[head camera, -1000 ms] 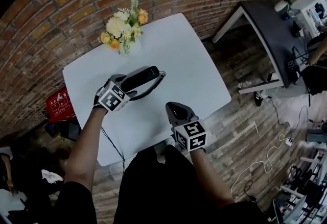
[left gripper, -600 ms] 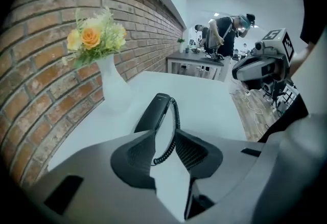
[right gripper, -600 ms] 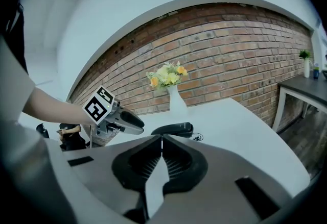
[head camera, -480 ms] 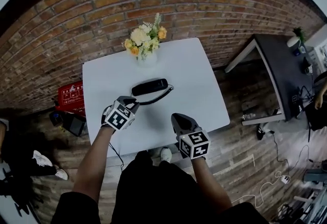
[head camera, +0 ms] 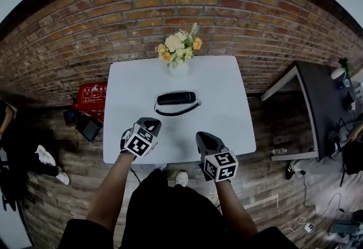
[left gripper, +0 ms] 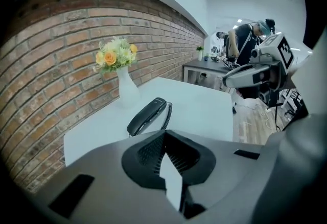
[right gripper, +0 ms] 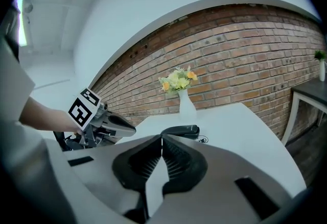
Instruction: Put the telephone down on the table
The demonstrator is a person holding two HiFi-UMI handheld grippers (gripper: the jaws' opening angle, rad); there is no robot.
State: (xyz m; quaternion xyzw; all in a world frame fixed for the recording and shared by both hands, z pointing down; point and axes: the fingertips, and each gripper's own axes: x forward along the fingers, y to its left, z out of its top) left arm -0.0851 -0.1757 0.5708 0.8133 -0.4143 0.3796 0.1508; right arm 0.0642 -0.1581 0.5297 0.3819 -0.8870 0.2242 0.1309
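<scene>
The black telephone handset [head camera: 176,98] lies flat on the white table [head camera: 227,123], its coiled cord [head camera: 180,110] curling along its near side. Nothing touches it. My left gripper [head camera: 151,123] hovers over the table's near edge, a little short of the handset, with its jaws shut and empty. My right gripper [head camera: 202,137] sits beside it to the right, also shut and empty. The left gripper view has the handset [left gripper: 147,115] ahead of the closed left gripper [left gripper: 164,139]. In the right gripper view the handset [right gripper: 181,130] lies beyond the closed right gripper [right gripper: 162,141].
A white vase of yellow and white flowers [head camera: 179,52] stands at the table's far edge against the brick wall [head camera: 113,26]. A red crate [head camera: 91,96] sits on the floor at left. A dark desk [head camera: 326,106] stands to the right, with a person [left gripper: 250,39] near it.
My left gripper was at the handset's end a second ago; it has let go and drawn back toward the near edge. The handset stays on the table. The head view has shifted.
</scene>
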